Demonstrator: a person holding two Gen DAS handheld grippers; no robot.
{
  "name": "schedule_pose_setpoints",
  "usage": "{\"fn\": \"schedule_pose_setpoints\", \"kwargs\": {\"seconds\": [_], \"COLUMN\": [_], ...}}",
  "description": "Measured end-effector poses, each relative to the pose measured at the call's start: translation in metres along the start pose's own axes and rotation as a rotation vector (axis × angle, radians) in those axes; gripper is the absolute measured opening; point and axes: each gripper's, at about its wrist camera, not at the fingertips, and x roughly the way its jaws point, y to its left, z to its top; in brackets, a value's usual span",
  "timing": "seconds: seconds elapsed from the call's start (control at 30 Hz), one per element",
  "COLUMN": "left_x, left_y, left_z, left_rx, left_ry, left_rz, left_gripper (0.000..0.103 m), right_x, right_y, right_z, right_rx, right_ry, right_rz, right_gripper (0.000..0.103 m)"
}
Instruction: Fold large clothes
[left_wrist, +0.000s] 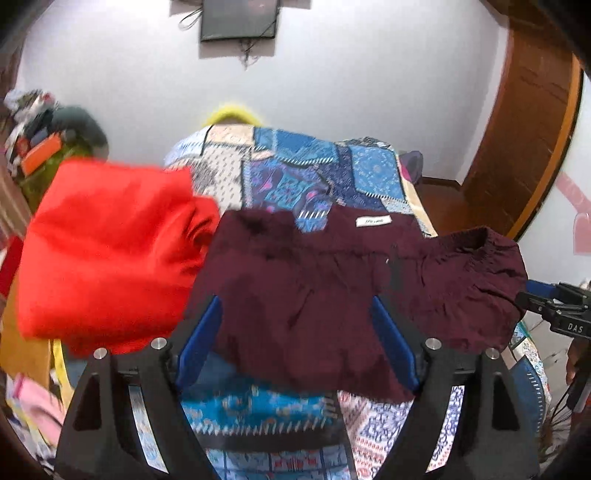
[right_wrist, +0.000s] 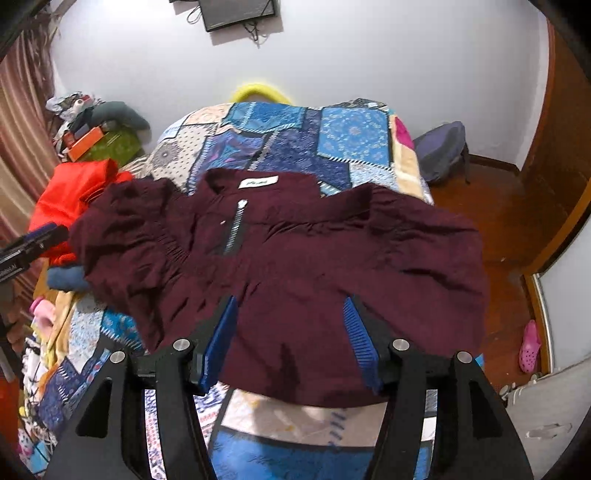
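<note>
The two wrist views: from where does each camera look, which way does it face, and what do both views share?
Left wrist view: sits on the left gripper, looks forward and down over the maroon garment on the patchwork bedspread; open jaws frame it, and the right gripper shows at the right edge.
Right wrist view: sits on the right gripper, faces the same way over the garment; open jaws, left gripper at the left edge.
Shared: garment, bedspread, red cloth, wall screen.
</note>
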Motion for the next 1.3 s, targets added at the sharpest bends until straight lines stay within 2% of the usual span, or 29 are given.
{"fn": "schedule_pose_setpoints", "kwargs": {"seconds": [0.07, 0.2, 0.3, 0.5, 0.7, 0.83, 0.9, 0.97, 1.03, 1.13, 1.3], "left_x": [0.000, 0.006, 0.014, 0.050, 0.087, 0.115, 0.126, 0.131, 0.128, 0.112, 0.073], "left_y": [0.012, 0.034, 0.042, 0.044, 0.043, 0.040, 0.038, 0.030, 0.018, -0.009, -0.033], "left_z": [-0.012, -0.038, -0.052, -0.070, -0.066, -0.064, -0.067, -0.070, -0.069, -0.062, -0.040], "left_rx": [-0.073, -0.246, -0.336, -0.455, -0.545, -0.574, -0.593, -0.593, -0.571, -0.487, -0.418], "left_ry": [0.015, 0.053, 0.072, 0.118, 0.136, 0.185, 0.200, 0.197, 0.173, 0.116, 0.014], "left_rz": [-0.015, -0.120, -0.154, -0.197, -0.201, -0.204, -0.193, -0.168, -0.108, -0.028, -0.080], "left_gripper": [0.082, 0.082, 0.082, 0.081, 0.081, 0.081, 0.071, 0.035, 0.028, 0.016, 0.009], "right_x": [0.005, 0.019, 0.030, 0.041, 0.051, 0.060, 0.062, 0.065, 0.066, 0.065, 0.057], "right_y": [0.006, 0.016, 0.020, 0.025, 0.022, 0.017, 0.015, 0.013, 0.012, 0.011, 0.008], "right_z": [-0.005, -0.016, -0.023, -0.029, -0.033, -0.032, -0.031, -0.030, -0.029, -0.028, -0.024], "right_rx": [-0.010, -0.047, -0.055, -0.075, -0.067, -0.057, -0.047, -0.038, -0.037, -0.039, -0.056], "right_ry": [0.014, 0.051, 0.084, 0.107, 0.140, 0.159, 0.165, 0.167, 0.167, 0.161, 0.134], "right_rz": [-0.001, -0.016, 0.005, 0.022, 0.036, 0.035, 0.040, 0.046, 0.047, 0.040, 0.008], "right_gripper": [0.056, 0.056, 0.056, 0.056, 0.056, 0.056, 0.056, 0.056, 0.056, 0.056, 0.056]}}
